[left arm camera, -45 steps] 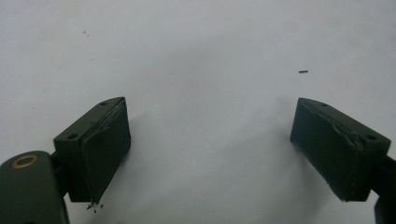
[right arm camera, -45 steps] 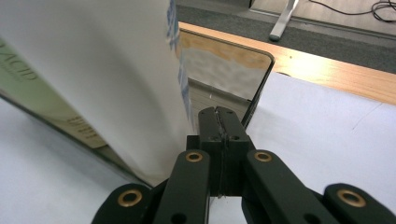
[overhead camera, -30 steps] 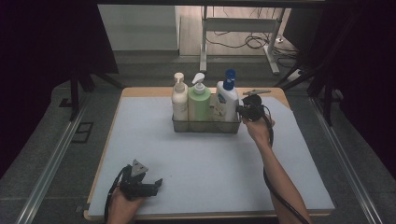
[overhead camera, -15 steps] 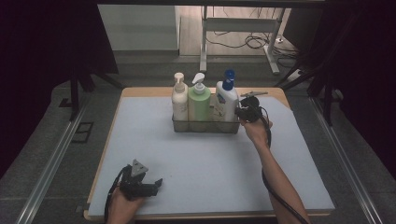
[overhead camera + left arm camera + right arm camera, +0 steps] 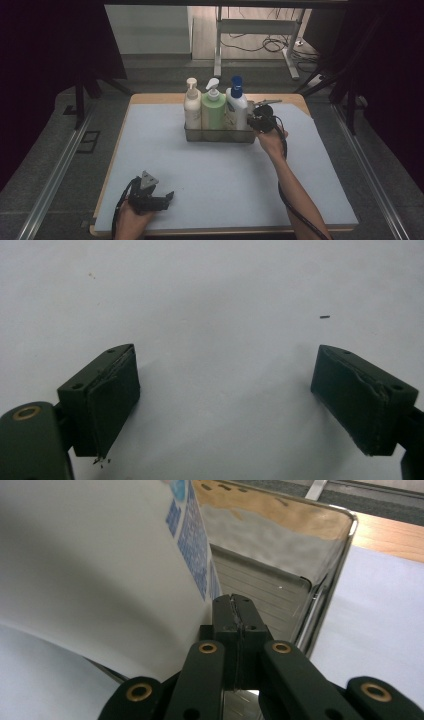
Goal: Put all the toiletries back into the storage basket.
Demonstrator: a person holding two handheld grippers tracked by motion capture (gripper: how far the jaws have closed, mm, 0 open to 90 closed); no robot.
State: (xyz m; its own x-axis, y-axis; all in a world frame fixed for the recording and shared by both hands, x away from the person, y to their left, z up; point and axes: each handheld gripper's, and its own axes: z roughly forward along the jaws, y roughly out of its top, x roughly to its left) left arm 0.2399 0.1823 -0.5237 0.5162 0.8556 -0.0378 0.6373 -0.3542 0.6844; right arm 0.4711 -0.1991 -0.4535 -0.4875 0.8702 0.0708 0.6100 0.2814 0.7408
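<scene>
A metal wire caddy stands at the back middle of the mat and holds a cream pump bottle, a green pump bottle and a white bottle with a blue cap. My right gripper is at the caddy's right end, jaws pointing left. In the right gripper view its jaws are pressed together with nothing seen between them, beside the white bottle and over the shiny caddy wall. My left gripper lies at the front left of the mat, open over bare mat.
A pale blue-grey mat covers the wooden table. Metal rails run along both sides of the table. A stand's legs and cables lie on the floor beyond the far edge.
The right gripper has edged slightly down and left, closer to the caddy's right end. The left gripper has kept still.
</scene>
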